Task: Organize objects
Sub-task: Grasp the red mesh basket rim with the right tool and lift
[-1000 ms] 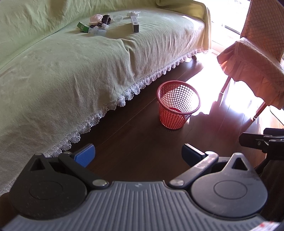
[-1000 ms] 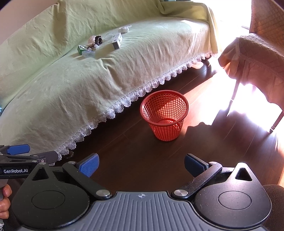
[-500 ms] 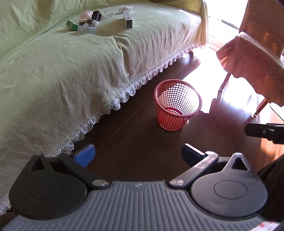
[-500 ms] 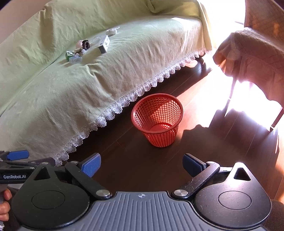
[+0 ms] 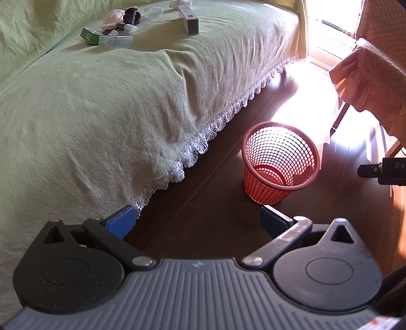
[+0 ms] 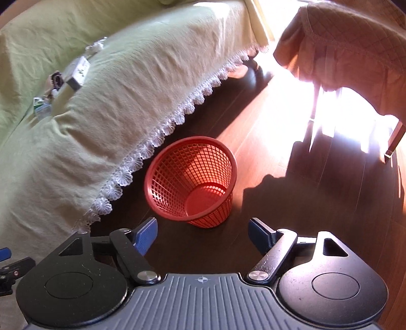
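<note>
Spreading across the left: sofa [image 5: 106,106] under a pale green cover with white lace hem [image 5: 203,137], hanging to the dark wooden floor [image 5: 203,223].
Chair: at the right, draped in peach quilted cloth [image 6: 355,43], sunlit.
Basket: red mesh basket [image 6: 165,182], upright on the floor just beside the hem, nothing visible in it.
Left hand-held gripper [image 5: 196,219]: tilted steeply down over the floor, jaws spread wide, nothing between them; basket ahead and to its right.
Right hand-held gripper [image 6: 203,232]: tilted steeply down, basket just ahead; jaws have just been closing, a clear gap remains, nothing between them.
Small objects: clustered on the seat far from both grippers, a white box [image 5: 188,15], a green box [image 5: 90,35], a clear case [image 5: 115,40].
</note>
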The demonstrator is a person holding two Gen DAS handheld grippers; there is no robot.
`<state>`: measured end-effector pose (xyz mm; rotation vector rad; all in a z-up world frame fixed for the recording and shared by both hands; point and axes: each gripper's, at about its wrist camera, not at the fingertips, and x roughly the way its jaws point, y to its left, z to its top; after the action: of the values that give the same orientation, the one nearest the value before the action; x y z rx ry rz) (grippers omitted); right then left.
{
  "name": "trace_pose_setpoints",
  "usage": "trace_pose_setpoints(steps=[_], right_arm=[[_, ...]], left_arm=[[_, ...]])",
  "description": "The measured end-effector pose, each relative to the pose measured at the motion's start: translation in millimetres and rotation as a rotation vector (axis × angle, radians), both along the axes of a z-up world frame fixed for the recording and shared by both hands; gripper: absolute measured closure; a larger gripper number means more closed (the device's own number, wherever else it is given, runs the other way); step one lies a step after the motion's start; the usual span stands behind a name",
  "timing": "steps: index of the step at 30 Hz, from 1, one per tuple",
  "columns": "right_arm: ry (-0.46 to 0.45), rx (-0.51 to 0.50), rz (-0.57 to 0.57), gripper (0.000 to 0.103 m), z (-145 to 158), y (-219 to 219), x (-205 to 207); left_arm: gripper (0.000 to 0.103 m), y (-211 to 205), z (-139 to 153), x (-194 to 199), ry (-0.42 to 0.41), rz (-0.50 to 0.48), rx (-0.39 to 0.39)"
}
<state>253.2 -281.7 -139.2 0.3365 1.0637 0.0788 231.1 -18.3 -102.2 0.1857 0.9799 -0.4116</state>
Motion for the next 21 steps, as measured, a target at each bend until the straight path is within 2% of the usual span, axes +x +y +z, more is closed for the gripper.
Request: trace_pose_setpoints(steps=[3, 5, 8, 10, 15, 18, 19, 21], right_arm=[[0.05, 0.074, -0.064, 0.034, -40.4, -12.4, 26.0], [0.084, 0.114, -0.103, 0.046, -66.7, -19.9, 42.2], [0.122, 0.155, -0.162, 0.052, -102.7, -27.6, 62.0], [0.13, 0.161, -0.183, 0.055, -121.6, -30.3, 73.8], [0.16, 0.167, -0.221, 0.064, -157.6, -32.6, 100.6], [0.194, 0.175, -0.246, 0.08, -172.7, -31.7, 112.1], [0.199, 0.178, -0.261, 0.092, -174.4, -32.0, 114.3], [0.212, 0.191, -0.3, 0.094, -173.4, -34.5, 119.3]], left_arm=[[0.001, 0.0, -15.3, 27.9, -0.011, 0.016, 0.0], [0.001, 2.9, -28.2, 42.9, 0.004, 0.035, -0.005], [0.001, 3.8, -47.3, 64.9, 0.068, 0.064, -0.007], [0.001, 0.9, -53.8, 77.1, 0.076, 0.049, -0.015], [0.001, -11.4, -71.3, 99.6, 0.063, 0.002, 0.012], [0.001, -16.3, -86.8, 113.7, 0.104, 0.014, 0.018], [0.001, -17.3, -90.7, 117.0, 0.117, 0.017, 0.016], [0.002, -21.2, -97.1, 121.8, 0.127, 0.019, 0.008]])
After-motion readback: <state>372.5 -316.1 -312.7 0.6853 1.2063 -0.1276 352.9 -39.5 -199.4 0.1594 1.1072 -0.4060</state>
